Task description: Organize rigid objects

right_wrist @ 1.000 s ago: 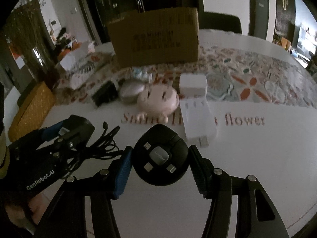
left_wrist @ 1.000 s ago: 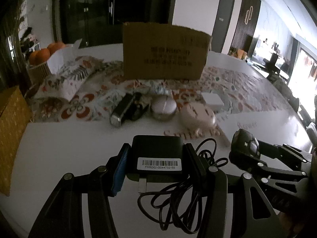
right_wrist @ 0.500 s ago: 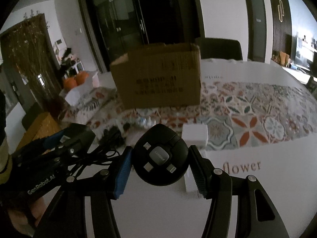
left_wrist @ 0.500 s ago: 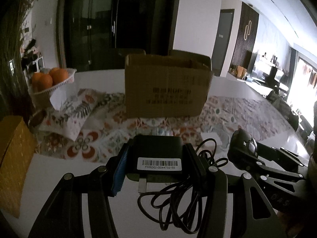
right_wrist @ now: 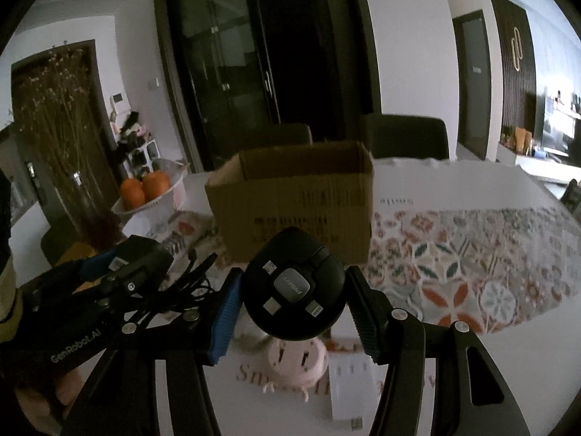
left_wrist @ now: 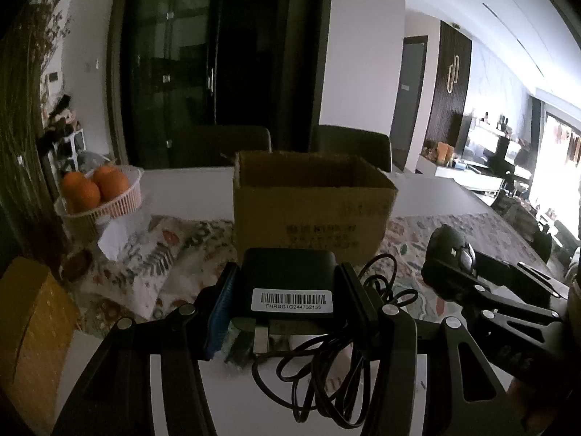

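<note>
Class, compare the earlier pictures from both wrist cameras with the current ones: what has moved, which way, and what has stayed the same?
Both claws have risen towards the open brown cardboard box, whose inside now shows. The left claw carries the black rectangular power adapter with its dangling cable; the right claw carries the round black cable reel. Nothing was taken or let go. The pink round socket and the white box stayed on the table.

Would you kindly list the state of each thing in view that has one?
Brown cardboard box: open-topped, upright.
Black power adapter with barcode label: clamped in left hand-held gripper, cable dangling.
Round black cable reel: clamped in right hand-held gripper.
White basket: holds oranges.
</note>
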Motion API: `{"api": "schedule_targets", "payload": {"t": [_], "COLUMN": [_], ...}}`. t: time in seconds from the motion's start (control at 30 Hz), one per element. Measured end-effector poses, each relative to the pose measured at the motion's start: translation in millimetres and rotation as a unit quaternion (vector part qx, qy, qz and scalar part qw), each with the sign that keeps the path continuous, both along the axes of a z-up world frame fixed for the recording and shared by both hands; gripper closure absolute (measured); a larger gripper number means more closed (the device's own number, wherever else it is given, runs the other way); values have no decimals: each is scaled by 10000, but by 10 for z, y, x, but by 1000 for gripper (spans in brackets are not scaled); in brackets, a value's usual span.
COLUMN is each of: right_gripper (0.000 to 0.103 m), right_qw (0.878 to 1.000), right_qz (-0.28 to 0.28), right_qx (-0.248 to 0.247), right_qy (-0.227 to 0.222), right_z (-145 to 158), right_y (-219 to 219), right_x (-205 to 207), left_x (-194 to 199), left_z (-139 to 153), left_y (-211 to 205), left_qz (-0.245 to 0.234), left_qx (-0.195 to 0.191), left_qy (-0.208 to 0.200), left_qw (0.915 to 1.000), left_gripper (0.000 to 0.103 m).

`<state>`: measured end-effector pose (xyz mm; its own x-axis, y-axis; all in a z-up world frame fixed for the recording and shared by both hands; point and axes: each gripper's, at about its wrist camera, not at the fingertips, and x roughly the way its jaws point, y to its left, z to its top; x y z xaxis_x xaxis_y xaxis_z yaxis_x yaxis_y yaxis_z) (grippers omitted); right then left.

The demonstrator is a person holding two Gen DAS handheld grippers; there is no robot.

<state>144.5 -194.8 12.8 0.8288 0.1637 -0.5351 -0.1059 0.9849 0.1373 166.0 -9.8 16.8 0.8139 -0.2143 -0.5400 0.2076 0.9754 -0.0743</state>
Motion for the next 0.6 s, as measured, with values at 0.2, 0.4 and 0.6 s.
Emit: {"api": "schedule_targets", "payload": {"t": [0.2, 0.4, 0.6], "right_gripper": [46, 46, 46], "right_qw": [9997, 9991, 9989], "right_qz": [29, -3, -8], "right_qx": [-59, -98, -29], "right_qy": [-228, -414, -470], "right_z": [182, 353, 486], "right_y": [12, 3, -48], "right_x": [134, 301, 517], "left_x": [167, 376, 597], "left_z": [152, 260, 376], "left_y": [6, 1, -32], "left_qz": [62, 74, 103], "left_qx": [11, 22, 164], "left_qy": [-204, -292, -475], "left_qw": [9998, 9995, 9987], "left_gripper": [49, 49, 78]}}
